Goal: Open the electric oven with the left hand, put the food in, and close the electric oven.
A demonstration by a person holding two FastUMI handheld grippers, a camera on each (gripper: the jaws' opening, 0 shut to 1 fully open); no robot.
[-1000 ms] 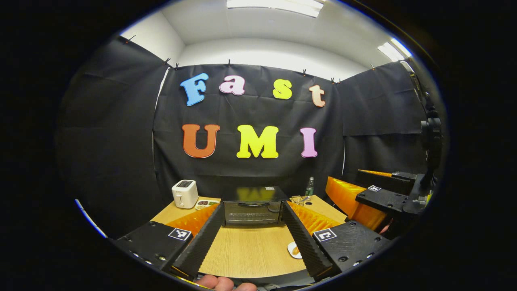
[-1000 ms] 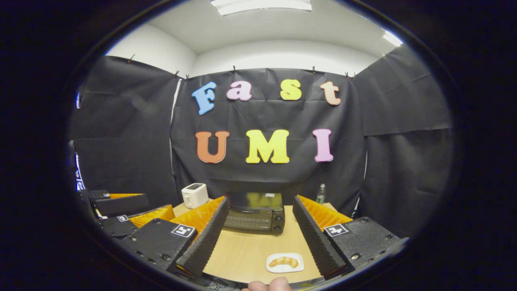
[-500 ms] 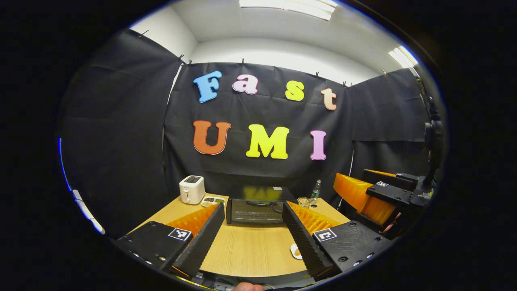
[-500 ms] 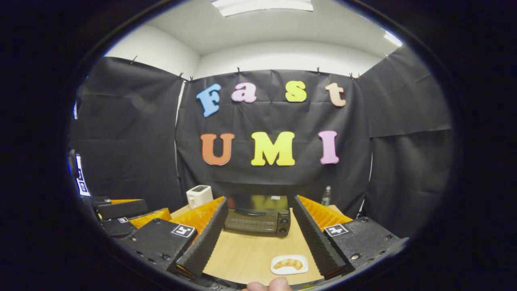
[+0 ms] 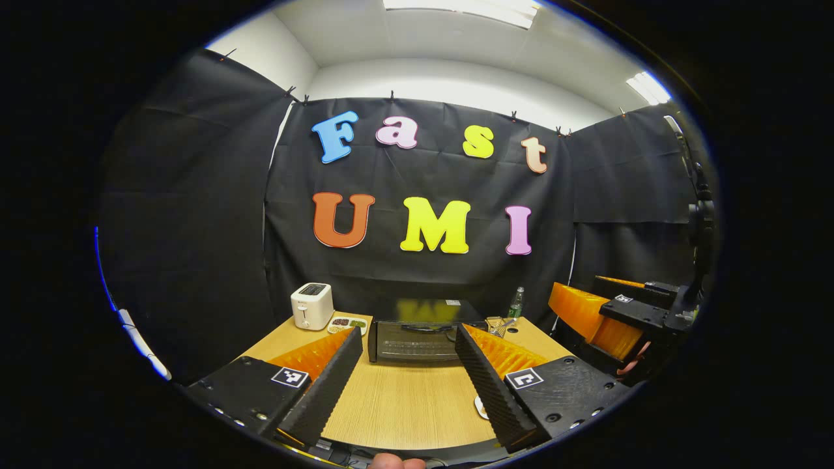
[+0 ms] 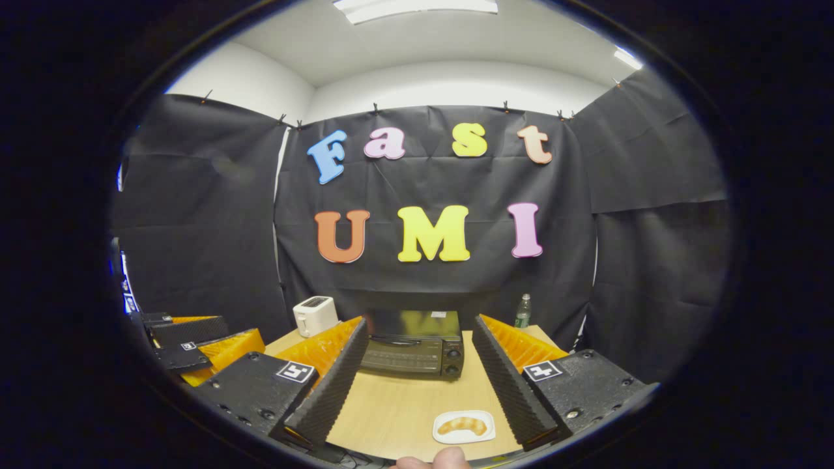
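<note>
On the far left of the wooden table (image 5: 404,410) stands a white toaster (image 5: 312,306), close to the black wall, and just to its right lies a small tray of food (image 5: 346,323) with several compartments. The left gripper (image 5: 407,381) is held above the near edge of the table; its two fingers are spread wide apart and nothing is between them, so it is open. Between these fingers, at the far middle of the table, the electric oven (image 5: 417,337) sits with its door closed and its handle across the top of the door. To the right of the oven there is a small wire item (image 5: 496,324) that I cannot identify, and behind it a green bottle (image 5: 517,303) stands upright near the wall. In the right gripper view the oven (image 6: 412,352) shows its knobs on the right side of its front. The right gripper (image 6: 417,384) is also open, with the fingers far from each other and empty. Near the front edge of the table, between its fingers, a white plate (image 6: 490,435) carries a croissant (image 6: 462,426), well apart from the oven. In the left gripper view the right gripper (image 5: 603,319) appears at the far right, off the table edge.
</note>
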